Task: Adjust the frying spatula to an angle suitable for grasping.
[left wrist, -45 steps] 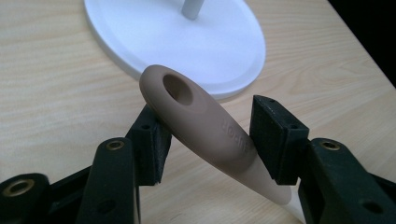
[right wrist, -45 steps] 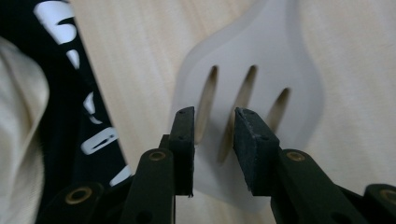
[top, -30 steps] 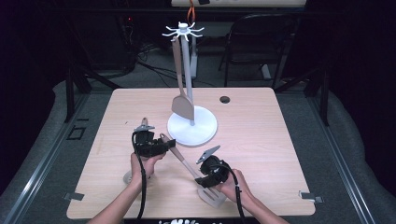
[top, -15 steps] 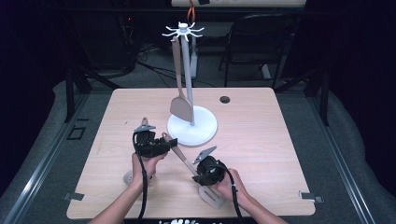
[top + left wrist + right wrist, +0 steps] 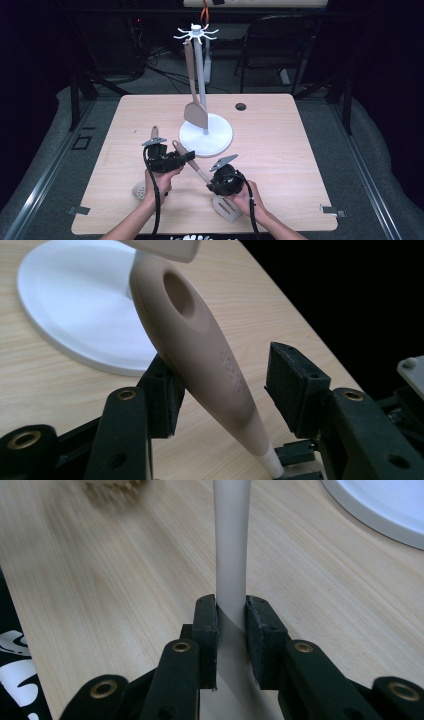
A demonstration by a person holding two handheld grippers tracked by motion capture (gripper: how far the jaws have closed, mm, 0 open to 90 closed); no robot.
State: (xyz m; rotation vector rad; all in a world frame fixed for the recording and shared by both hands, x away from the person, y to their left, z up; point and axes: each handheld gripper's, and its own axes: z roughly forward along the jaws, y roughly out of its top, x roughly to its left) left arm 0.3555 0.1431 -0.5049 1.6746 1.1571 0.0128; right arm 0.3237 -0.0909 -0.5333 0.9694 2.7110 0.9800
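Two claws work one spatula [image 5: 200, 172] over the pale wood-grain bench [image 5: 300, 165]. Its smooth tan handle, teardrop-shaped with an oval hole, slants between the left claw [image 5: 227, 390]'s pads, which have just been opening: one pad touches it, the other stands apart. The right claw [image 5: 231, 630], just closing, clamps its flat whitish neck. Just beyond stands one white rack [image 5: 206, 135] with a round base, bearing one more tan spatula [image 5: 194, 95].

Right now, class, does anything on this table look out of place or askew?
Yes. One spatula hangs neatly on the white rack, but a second spatula slants across the table. The right gripper clamps its pale shaft, while its brown handle leans on one jaw of the open left gripper.
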